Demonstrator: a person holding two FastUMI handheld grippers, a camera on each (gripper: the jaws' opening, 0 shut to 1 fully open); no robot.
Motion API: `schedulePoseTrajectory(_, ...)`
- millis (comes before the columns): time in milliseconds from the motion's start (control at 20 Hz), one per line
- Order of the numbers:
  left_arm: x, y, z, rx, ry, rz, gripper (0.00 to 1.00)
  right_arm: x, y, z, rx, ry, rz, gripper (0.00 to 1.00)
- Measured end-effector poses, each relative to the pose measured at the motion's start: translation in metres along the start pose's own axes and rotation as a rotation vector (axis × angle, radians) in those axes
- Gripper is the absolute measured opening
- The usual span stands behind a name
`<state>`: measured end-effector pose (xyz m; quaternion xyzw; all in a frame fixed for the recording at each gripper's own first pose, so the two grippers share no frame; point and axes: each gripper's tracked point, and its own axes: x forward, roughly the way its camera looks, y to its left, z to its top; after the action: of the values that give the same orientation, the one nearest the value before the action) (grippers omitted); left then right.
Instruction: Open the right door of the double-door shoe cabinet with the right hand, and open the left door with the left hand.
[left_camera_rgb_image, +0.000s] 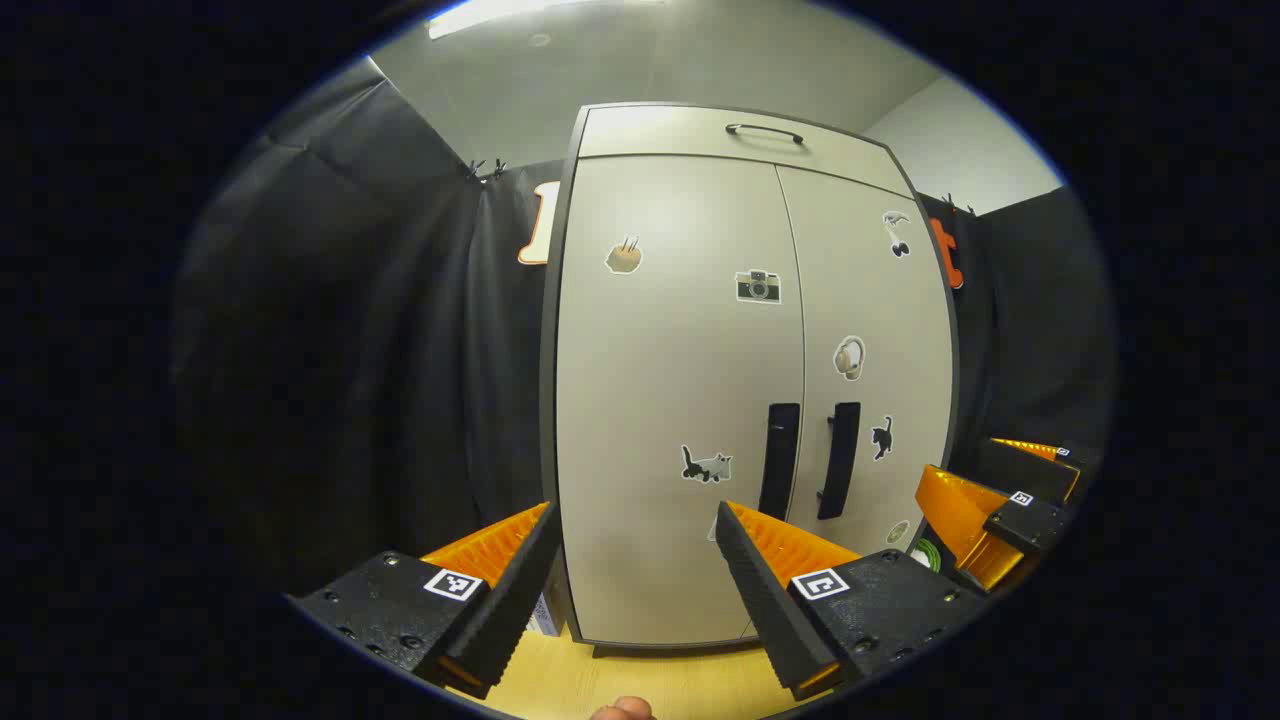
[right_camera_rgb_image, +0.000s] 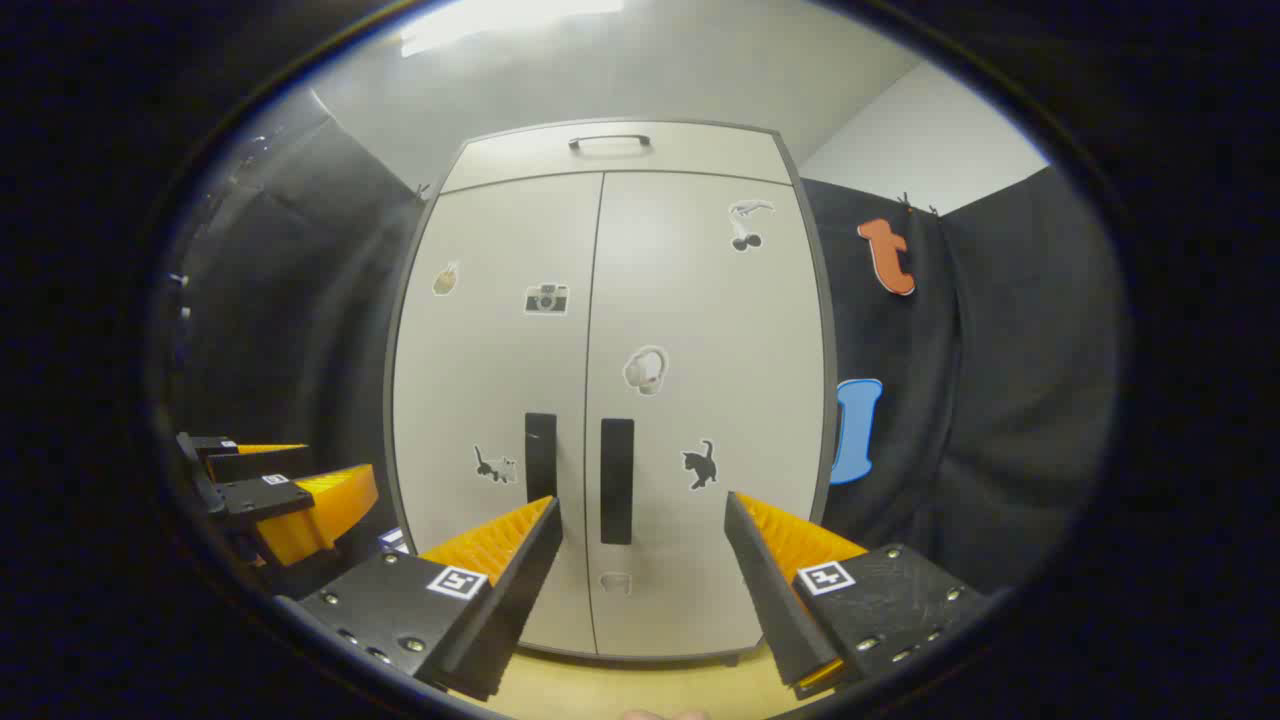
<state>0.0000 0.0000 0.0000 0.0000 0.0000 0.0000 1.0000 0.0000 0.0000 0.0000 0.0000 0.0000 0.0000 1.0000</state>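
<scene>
While both doors (right_camera_rgb_image: 600, 400) closed, smooth beige cabinet (right_camera_rgb_image: 610, 150); ridged orange fingers (left_camera_rgb_image: 770, 560) (right_camera_rgb_image: 790, 560) wide apart.

Bright ceiling light (left_camera_rgb_image: 490, 15), fisheye-warped edges.

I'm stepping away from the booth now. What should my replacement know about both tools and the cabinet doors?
Left tool: open, empty, short of the left door.
Right tool: open, empty, facing the right door, aimed just right of the right handle.
Shoe cabinet: both doors shut; the left handle sits beside the centre seam.
Done: nothing yet.
Left: pull the right door open with the right tool, then the left door with the left.
</scene>
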Motion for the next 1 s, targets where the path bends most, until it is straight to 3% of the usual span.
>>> schedulePoseTrajectory(650,-0.003,0.004,-0.006,0.000,0.005,-0.009,0.96,-0.001,-0.004,0.001,0.001,-0.005,-0.028,0.96)
schedulePoseTrajectory(1000,-0.008,0.011,-0.006,0.008,0.003,0.009,0.96,0.022,0.000,-0.004,-0.006,0.024,-0.019,0.96)
